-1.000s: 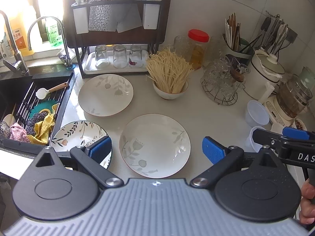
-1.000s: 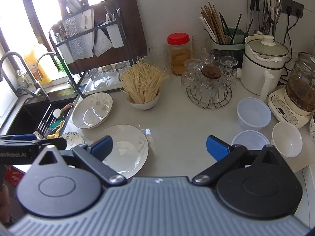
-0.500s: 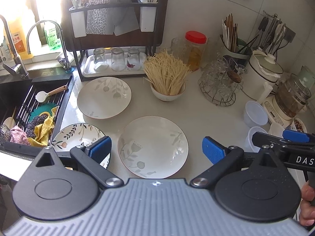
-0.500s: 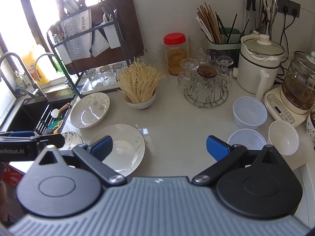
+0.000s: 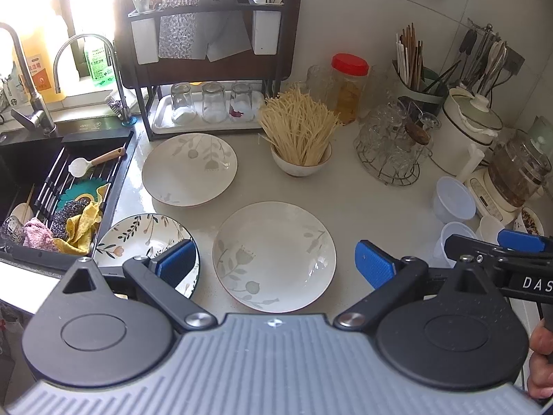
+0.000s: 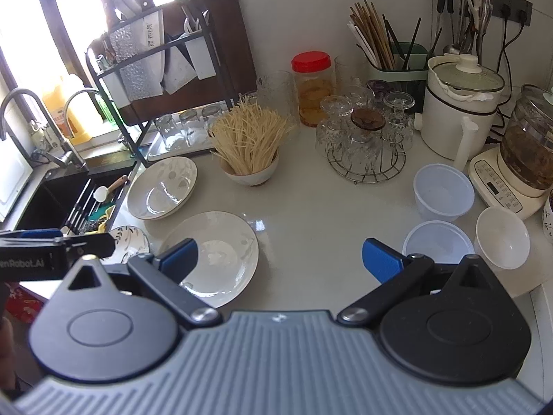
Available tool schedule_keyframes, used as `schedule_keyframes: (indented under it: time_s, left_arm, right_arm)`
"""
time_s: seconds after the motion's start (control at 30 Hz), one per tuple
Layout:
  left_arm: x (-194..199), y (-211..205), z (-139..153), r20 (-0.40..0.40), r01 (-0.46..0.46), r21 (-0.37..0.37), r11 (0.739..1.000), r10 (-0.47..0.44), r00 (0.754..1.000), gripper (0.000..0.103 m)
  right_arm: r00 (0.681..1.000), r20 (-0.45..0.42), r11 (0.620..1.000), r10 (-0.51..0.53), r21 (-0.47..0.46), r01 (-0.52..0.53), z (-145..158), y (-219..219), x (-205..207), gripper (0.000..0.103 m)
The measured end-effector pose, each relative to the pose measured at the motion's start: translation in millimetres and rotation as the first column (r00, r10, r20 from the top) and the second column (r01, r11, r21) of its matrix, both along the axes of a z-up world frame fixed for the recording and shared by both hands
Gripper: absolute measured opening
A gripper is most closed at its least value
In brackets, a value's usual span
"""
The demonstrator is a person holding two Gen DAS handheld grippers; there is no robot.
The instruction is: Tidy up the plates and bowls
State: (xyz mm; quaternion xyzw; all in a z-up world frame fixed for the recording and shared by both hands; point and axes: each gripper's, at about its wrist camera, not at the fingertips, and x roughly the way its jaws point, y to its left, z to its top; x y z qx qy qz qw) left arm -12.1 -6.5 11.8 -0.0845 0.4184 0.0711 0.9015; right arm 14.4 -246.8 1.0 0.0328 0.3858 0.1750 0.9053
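Plates and bowls lie spread over a pale kitchen counter, none of them held. The left gripper hovers above the counter's near edge with its blue-padded fingers spread wide and empty. Directly between and just beyond those fingers lies a white plate with faint grey flowers. Under the left finger, partly hidden by it, sits a smaller plate with a dark rim and painted leaves, close to the sink. Farther back, just beside the dish rack, rests a second white floral plate. To its right stands a small bowl stuffed with dry noodles.

The right gripper also hangs open over the counter, fingers apart and gripping nothing. The nearest white plate shows under and just right of its left finger. Its right finger overlaps a clear plastic bowl; a small white bowl sits just beside that on the right, and a second clear plastic bowl stands behind them. Beyond, a wire stand of upturned glasses, a red-lidded jar and a white cooker line the tiled wall. Each gripper's tip shows at the edge of the other's view, well apart, with the near plate between them
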Motion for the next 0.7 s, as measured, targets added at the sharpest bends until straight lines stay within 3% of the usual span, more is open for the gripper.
schedule_keyframes:
  time_s: [0.7]
  left_arm:
    - [-1.3, -1.3, 4.9, 0.005, -0.014, 0.017, 1.000, 0.014, 1.000, 0.100]
  right_arm:
    - [1.000, 0.012, 1.000, -0.002, 0.024, 0.002, 3.4, -5.2, -0.3, 0.103]
